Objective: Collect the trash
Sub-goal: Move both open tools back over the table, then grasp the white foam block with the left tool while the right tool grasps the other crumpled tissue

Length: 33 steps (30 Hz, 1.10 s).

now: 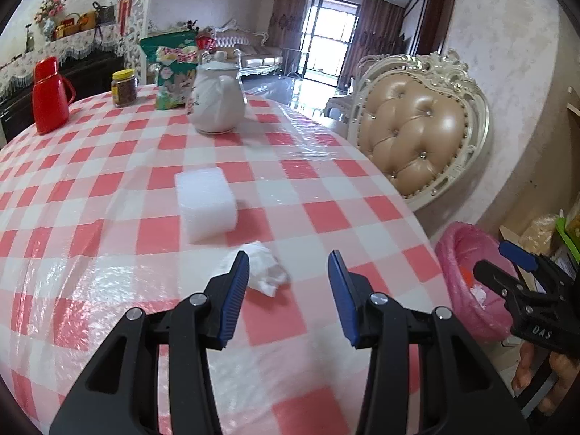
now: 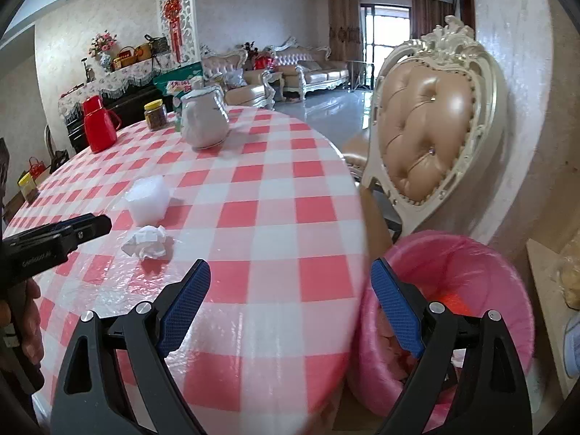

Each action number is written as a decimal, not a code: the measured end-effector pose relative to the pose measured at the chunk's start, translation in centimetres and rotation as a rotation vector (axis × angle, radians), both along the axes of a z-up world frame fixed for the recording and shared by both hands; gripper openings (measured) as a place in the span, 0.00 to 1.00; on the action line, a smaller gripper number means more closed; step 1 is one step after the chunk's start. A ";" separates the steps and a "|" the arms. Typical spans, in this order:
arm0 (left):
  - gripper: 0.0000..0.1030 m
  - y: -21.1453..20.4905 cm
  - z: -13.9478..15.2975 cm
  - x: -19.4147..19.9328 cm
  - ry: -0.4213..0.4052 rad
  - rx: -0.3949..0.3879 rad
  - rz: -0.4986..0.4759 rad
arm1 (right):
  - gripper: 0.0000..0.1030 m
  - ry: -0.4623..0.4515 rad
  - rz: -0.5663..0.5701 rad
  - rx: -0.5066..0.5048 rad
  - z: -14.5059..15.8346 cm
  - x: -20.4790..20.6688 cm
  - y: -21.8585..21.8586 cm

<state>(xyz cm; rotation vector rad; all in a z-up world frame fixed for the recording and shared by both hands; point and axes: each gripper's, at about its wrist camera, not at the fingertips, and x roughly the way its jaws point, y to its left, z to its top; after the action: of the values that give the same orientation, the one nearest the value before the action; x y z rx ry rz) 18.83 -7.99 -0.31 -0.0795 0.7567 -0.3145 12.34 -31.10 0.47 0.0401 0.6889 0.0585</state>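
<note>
A crumpled white tissue (image 1: 261, 267) lies on the red-and-white checked table (image 1: 326, 214), just ahead of my left gripper (image 1: 289, 264), which is open and empty with its left finger close beside the tissue. The tissue also shows in the right wrist view (image 2: 148, 242). A white foam block (image 1: 205, 203) sits just behind it; it also shows in the right wrist view (image 2: 148, 199). My right gripper (image 2: 290, 279) is open and empty at the table's right edge, next to a pink-lined trash bin (image 2: 453, 272). The bin also shows in the left wrist view (image 1: 467, 275).
A white teapot (image 1: 217, 98), red thermos (image 1: 49, 96), jar (image 1: 124, 88) and green snack bag (image 1: 174, 69) stand at the table's far side. A tufted chair (image 2: 431, 127) stands by the wall behind the bin. Bags lie on the floor at the right (image 1: 543, 232).
</note>
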 end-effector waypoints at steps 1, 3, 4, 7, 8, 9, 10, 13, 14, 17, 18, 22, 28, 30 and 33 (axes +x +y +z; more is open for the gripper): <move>0.43 0.2 -0.1 0.3 0.002 0.002 0.004 | 0.82 0.005 0.006 0.001 -0.2 0.4 0.4; 0.43 0.8 -0.2 1.0 0.007 0.006 0.012 | 0.82 0.011 0.014 0.001 -0.4 0.8 0.8; 0.43 1.0 -0.3 1.4 0.008 0.008 0.015 | 0.82 0.014 0.017 0.002 -0.5 1.0 1.0; 0.43 1.6 -0.4 2.7 0.014 0.010 0.027 | 0.82 0.022 0.027 0.005 -0.8 1.7 1.5; 0.43 1.7 -0.5 3.0 0.016 0.011 0.029 | 0.82 0.026 0.032 0.005 -1.0 2.1 1.8; 0.43 1.8 -0.6 3.4 0.018 0.012 0.031 | 0.82 0.027 0.034 0.006 -1.1 2.2 1.9; 0.43 2.0 -0.8 4.0 0.022 0.013 0.034 | 0.82 0.031 0.038 0.007 -1.3 2.5 2.1; 0.43 2.2 -1.2 5.3 0.031 0.016 0.041 | 0.82 0.038 0.046 0.010 -1.6 3.1 2.4; 0.43 2.2 -1.3 5.6 0.034 0.017 0.043 | 0.82 0.042 0.050 0.011 -1.7 3.5 2.6; 0.43 2.4 -1.8 6.8 0.045 0.021 0.049 | 0.82 0.050 0.058 0.012 -2.0 4.1 2.9; 0.43 2.3 -1.9 7.2 0.049 0.022 0.052 | 0.82 0.051 0.059 0.012 -2.0 4.2 2.9; 0.49 2.4 -2.8 8.7 0.069 0.024 0.065 | 0.82 0.060 0.068 0.014 -2.4 4.8 3.2; 0.52 2.5 -3.7 10.5 0.087 0.028 0.080 | 0.82 0.073 0.081 0.017 -2.9 5.5 3.7; 0.53 2.6 -4.0 11.1 0.093 0.034 0.086 | 0.82 0.080 0.087 0.018 -3.2 5.7 3.9; 0.53 2.5 -4.3 11.8 0.104 0.040 0.091 | 0.82 0.090 0.098 0.018 -3.4 6.1 4.3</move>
<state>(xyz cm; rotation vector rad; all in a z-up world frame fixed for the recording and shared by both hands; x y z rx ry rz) 30.65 -5.46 -4.63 -0.0926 0.8592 -0.2101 18.43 -26.82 -2.97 0.0260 0.7797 0.1578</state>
